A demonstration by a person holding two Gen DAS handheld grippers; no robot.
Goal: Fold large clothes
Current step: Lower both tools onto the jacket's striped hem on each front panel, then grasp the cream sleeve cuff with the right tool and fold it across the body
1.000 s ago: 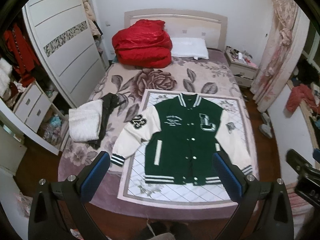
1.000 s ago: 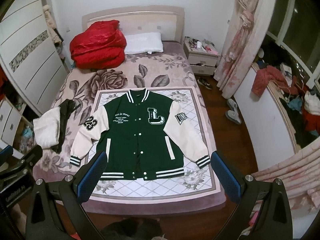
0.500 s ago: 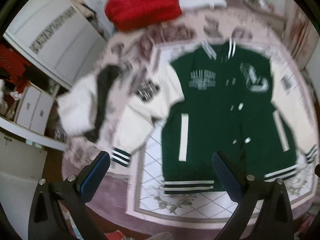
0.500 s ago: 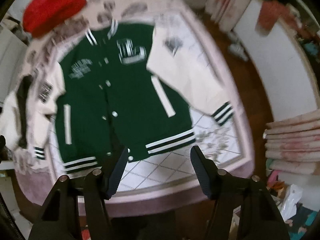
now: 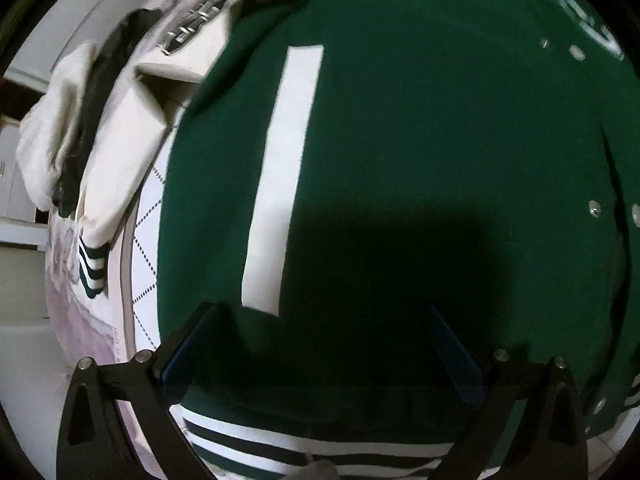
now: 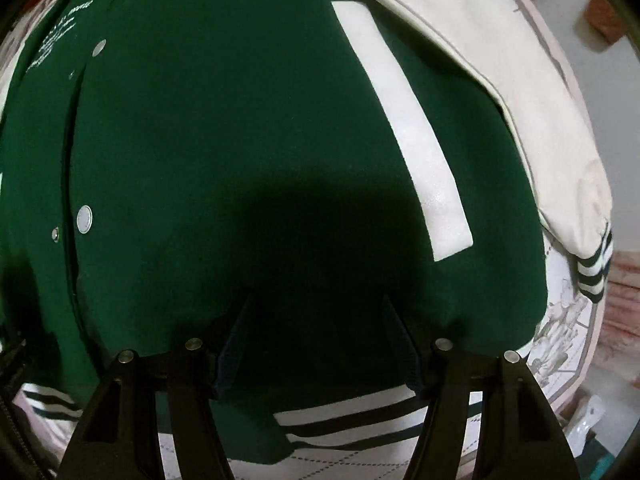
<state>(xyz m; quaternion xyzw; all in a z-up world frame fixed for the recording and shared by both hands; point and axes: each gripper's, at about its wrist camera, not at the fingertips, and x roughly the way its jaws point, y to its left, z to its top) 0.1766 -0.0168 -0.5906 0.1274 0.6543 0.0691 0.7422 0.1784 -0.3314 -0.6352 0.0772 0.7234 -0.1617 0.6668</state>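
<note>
The bed (image 5: 80, 332) fills both views, covered by a pinkish spread with a white quilted mat (image 5: 146, 216) laid over it. On the mat the jacket (image 5: 420, 140) lies flat, front up and snapped shut, its green body taking up nearly the whole of each picture.

In the left wrist view a cream sleeve (image 5: 120, 160) runs from 11 o'clock down to 9 o'clock, ending in a striped cuff (image 5: 93, 266). A white pocket strip (image 5: 280, 176) stands just left of centre, and the striped hem (image 5: 320, 448) crosses at 6 o'clock. A heap of white and dark clothes (image 5: 52, 136) sits at 9 o'clock, beside the sleeve.

In the right wrist view the other sleeve (image 6: 500, 80) slants from 1 o'clock to 3 o'clock, its cuff (image 6: 594, 270) at 3 o'clock. A second pocket strip (image 6: 404, 132) angles through 2 o'clock. Silver snaps (image 6: 84, 214) dot the placket at 9 o'clock, and the hem (image 6: 352, 416) shows at 6 o'clock.

The left gripper (image 5: 320, 312) hangs close over the lower green cloth, fingers (image 5: 180, 344) set wide with nothing between them. The right gripper (image 6: 318, 300) points down at the cloth just above the hem. Its jaws have just been closing and stand about half apart, gripping nothing; whether the tips touch the fabric cannot be told in the shadow.
</note>
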